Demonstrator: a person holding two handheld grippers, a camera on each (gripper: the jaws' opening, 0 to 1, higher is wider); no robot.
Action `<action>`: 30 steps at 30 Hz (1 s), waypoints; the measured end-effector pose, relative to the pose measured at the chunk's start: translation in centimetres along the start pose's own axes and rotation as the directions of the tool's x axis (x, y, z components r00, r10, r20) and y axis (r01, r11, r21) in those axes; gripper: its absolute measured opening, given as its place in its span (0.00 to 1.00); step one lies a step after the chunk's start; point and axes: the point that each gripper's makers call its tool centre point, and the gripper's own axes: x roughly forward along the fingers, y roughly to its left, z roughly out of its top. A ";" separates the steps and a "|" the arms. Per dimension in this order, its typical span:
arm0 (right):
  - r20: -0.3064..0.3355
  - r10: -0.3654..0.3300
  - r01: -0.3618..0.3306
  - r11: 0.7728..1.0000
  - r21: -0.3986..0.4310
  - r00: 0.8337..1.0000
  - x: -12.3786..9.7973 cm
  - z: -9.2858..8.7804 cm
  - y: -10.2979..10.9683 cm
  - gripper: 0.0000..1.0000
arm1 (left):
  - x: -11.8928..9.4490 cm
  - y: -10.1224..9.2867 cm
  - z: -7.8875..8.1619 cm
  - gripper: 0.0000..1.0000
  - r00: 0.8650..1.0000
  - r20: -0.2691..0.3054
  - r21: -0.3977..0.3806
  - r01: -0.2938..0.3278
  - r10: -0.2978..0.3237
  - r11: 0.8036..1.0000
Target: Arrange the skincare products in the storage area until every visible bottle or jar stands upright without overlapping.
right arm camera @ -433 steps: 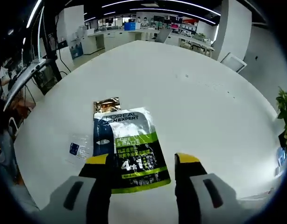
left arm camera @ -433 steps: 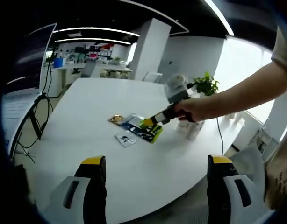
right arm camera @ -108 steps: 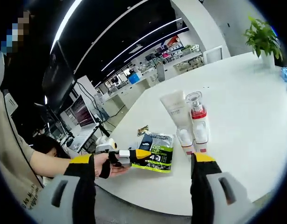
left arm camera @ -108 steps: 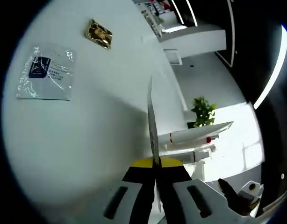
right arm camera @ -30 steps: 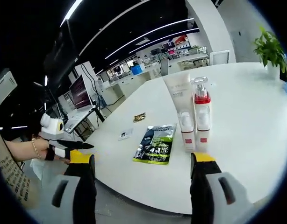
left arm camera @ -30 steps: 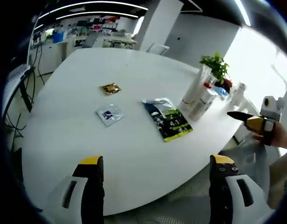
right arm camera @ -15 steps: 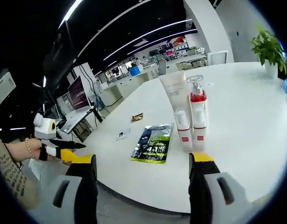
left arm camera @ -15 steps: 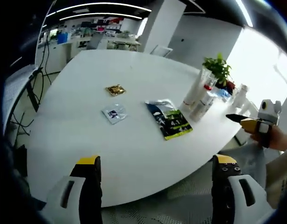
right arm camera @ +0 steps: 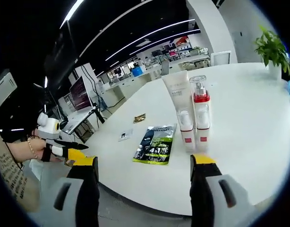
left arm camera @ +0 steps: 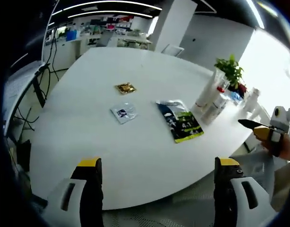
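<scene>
We hold both the left claw (left arm camera: 157,165) and the right claw (right arm camera: 144,163) open and empty, off the surface (left arm camera: 88,142) edge, the tube (right arm camera: 178,101) and pump bottle (right arm camera: 200,111) upright just beside the green sachet (right arm camera: 155,144).

The white table (left arm camera: 88,137) lies mostly bare across the lower and left parts of the left gripper view. Flat on it at centre are a gold sachet (left arm camera: 125,88), a clear sachet (left arm camera: 123,112) and a green-black pouch (left arm camera: 181,121). At right, a white tube (right arm camera: 178,97) and pump bottle (right arm camera: 200,109) stand upright, just beside each other.
</scene>
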 end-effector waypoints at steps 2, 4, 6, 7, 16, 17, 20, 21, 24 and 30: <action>0.002 0.001 -0.001 1.000 0.002 1.000 0.0 0.0 0.0 0.79 | 0.5 0.1 0.3 0.97 1.000 0.000 -0.003 -0.016 0.016 1.000; 0.000 0.003 -0.003 1.000 0.006 1.000 0.0 0.0 0.0 0.79 | 1.2 0.1 0.7 0.97 1.000 0.003 -0.012 -0.029 0.030 0.999; -0.001 0.007 -0.007 1.000 0.009 1.000 0.0 0.0 0.1 0.79 | 1.7 0.3 1.0 0.97 0.999 0.004 -0.019 -0.044 0.044 0.999; -0.003 0.008 -0.008 1.000 0.010 1.000 0.0 -0.1 0.1 0.79 | 2.0 0.5 1.3 0.97 0.998 0.005 -0.023 -0.057 0.057 0.998; -0.025 0.020 -0.020 1.000 0.019 0.999 0.2 -0.4 0.2 0.78 | 4.6 2.4 2.6 0.97 0.989 -0.006 -0.077 -0.149 0.149 0.986; -0.027 0.020 -0.020 1.000 0.020 0.999 0.2 -0.4 0.2 0.78 | 4.8 2.6 2.7 0.97 0.987 -0.009 -0.078 -0.159 0.158 0.984; -0.036 0.020 -0.019 0.999 0.027 0.999 0.3 -0.6 0.1 0.78 | 6.0 3.5 3.4 0.97 0.980 -0.011 -0.088 -0.201 0.201 0.976; -0.039 0.019 -0.018 0.999 0.029 0.999 0.3 -0.6 0.1 0.78 | 6.1 3.6 3.4 0.97 0.978 -0.012 -0.092 -0.206 0.206 0.974; -0.049 0.020 -0.018 0.999 0.033 0.999 0.3 -0.8 0.1 0.77 | 7.1 4.6 4.2 0.97 0.966 -0.009 -0.109 -0.257 0.258 0.960; -0.055 0.013 -0.011 0.999 0.036 0.998 0.4 -0.9 -0.1 0.77 | 8.6 6.1 5.2 0.97 0.945 -0.015 -0.124 -0.327 0.328 0.937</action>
